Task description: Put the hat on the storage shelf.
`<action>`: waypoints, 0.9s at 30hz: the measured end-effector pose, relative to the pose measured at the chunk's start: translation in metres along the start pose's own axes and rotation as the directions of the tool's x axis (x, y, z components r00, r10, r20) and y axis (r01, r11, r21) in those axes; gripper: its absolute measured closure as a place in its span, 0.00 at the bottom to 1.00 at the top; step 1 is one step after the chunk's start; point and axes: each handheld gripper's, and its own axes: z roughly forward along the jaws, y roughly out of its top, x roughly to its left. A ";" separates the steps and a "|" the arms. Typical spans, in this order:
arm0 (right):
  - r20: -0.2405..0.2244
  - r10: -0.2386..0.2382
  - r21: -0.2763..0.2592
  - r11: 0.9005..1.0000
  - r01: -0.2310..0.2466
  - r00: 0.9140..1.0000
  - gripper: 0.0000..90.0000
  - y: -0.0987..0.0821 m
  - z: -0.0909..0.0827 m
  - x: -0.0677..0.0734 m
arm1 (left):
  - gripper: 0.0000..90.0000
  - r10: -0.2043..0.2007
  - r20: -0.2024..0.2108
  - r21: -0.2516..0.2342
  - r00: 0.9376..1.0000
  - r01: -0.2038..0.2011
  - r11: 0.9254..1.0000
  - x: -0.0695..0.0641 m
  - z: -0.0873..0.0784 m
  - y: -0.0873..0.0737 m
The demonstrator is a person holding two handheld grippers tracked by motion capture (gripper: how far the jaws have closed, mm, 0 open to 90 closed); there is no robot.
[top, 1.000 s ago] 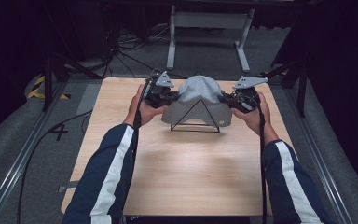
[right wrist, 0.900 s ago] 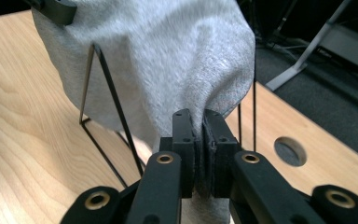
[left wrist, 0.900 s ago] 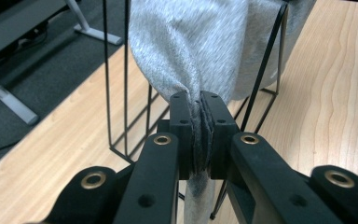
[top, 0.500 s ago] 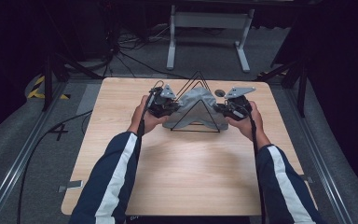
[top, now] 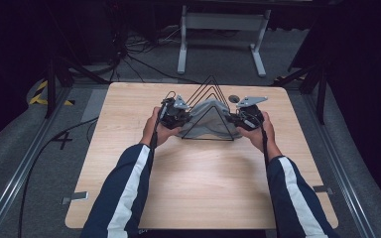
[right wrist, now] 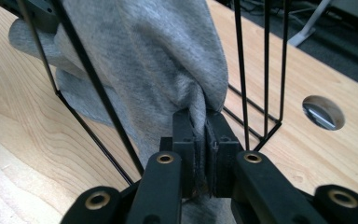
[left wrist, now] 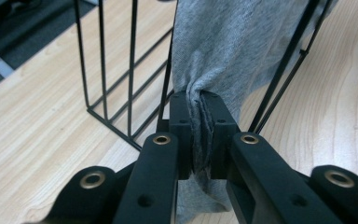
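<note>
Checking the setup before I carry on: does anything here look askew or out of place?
The grey cloth hangs bunched inside the black wire rack, not spread flat. The left claw and right claw each pinch a gathered fold, so it puckers. Nothing looks damaged.

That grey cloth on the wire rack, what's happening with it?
A person holds a tool in each hand at a wooden table. The left tool and the right tool are each shut on an end of a grey cloth. The cloth hangs among the black bars of a triangular wire rack, below its peaks.
</note>
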 end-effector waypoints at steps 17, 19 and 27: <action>0.039 -0.039 -0.049 0.998 0.041 0.998 0.80 -0.011 -0.073 0.001 | 0.84 0.133 -0.039 0.008 0.990 -0.133 0.991 -0.014 -0.087 -0.023; 0.037 -0.051 -0.041 0.998 0.053 0.998 0.79 -0.014 -0.080 0.003 | 0.82 0.143 -0.033 0.026 0.989 -0.142 0.989 -0.016 -0.094 -0.033; 0.038 -0.095 0.031 0.995 0.094 0.995 0.70 -0.035 -0.100 0.011 | 0.72 0.152 -0.047 0.084 0.987 -0.148 0.985 -0.024 -0.123 -0.070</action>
